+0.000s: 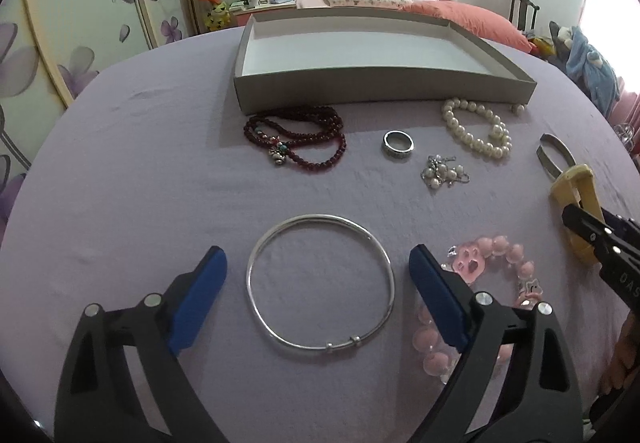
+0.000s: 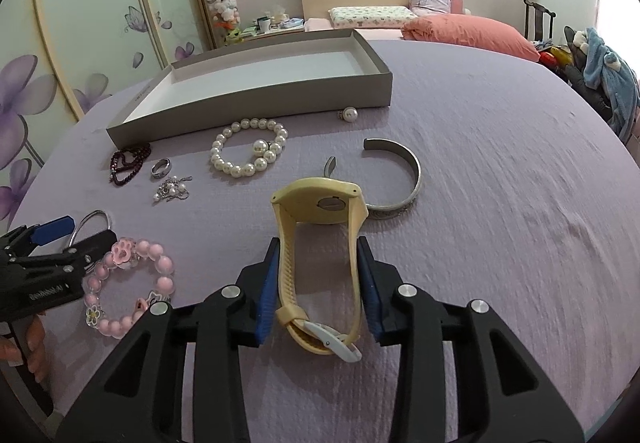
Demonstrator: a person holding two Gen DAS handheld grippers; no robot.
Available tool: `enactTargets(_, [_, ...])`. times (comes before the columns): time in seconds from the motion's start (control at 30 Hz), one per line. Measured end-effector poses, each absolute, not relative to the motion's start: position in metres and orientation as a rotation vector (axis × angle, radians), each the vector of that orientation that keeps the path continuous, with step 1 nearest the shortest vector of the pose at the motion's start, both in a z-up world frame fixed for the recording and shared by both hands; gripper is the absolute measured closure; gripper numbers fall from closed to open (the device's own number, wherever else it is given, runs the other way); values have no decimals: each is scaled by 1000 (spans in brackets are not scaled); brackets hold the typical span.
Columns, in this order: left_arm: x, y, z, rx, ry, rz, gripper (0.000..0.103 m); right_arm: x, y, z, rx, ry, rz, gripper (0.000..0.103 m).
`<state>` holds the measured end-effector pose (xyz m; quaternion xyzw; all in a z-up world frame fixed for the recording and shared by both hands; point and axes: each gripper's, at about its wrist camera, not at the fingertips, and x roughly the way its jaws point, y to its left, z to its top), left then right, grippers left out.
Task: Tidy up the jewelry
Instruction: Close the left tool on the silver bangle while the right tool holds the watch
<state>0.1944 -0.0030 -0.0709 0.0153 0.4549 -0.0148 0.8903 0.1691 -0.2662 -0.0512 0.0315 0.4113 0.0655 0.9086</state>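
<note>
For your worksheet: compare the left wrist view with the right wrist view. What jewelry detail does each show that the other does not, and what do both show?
Only the left wrist view shows the whole silver bangle between the open left gripper. Only the right wrist view shows the whole engraved cuff and the right gripper closed on the yellow watch. Both show the grey tray, pearl bracelet, ring and pink bead bracelet.

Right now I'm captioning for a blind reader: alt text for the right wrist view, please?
The right gripper has its blue pads against the strap of a yellow wristwatch on a lilac bedspread. Beyond lie a silver cuff bangle, a pearl bracelet and an empty grey box.
</note>
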Motion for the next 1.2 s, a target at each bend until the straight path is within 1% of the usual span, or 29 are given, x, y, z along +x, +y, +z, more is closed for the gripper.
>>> enactTargets(0.13, [191, -2, -70, 30, 945, -25, 17, 168, -266, -51, 70, 850, 138, 65])
enactTargets(0.23, [188, -4, -69, 34, 943, -31, 25, 167, -266, -52, 77, 852, 141, 64])
enactTargets(0.3, [186, -4, -68, 38, 938, -36, 32, 168, -266, -52, 80, 854, 143, 64])
enactTargets(0.5, [181, -2, -68, 27, 917, -42, 33, 167, -268, -52, 90, 856, 150, 64])
enactTargets(0.63, [178, 5, -67, -10, 905, -41, 33, 165, -267, -52, 96, 853, 167, 67])
enactTargets(0.77, [175, 15, -64, -50, 896, -33, 33, 163, -269, -51, 103, 850, 176, 68])
enactTargets(0.97, [164, 21, -51, -53, 848, -22, 33, 159, -271, -49, 114, 838, 184, 69])
enactTargets(1.2, [160, 23, -47, -63, 837, -19, 33, 157, -270, -45, 112, 823, 189, 69])
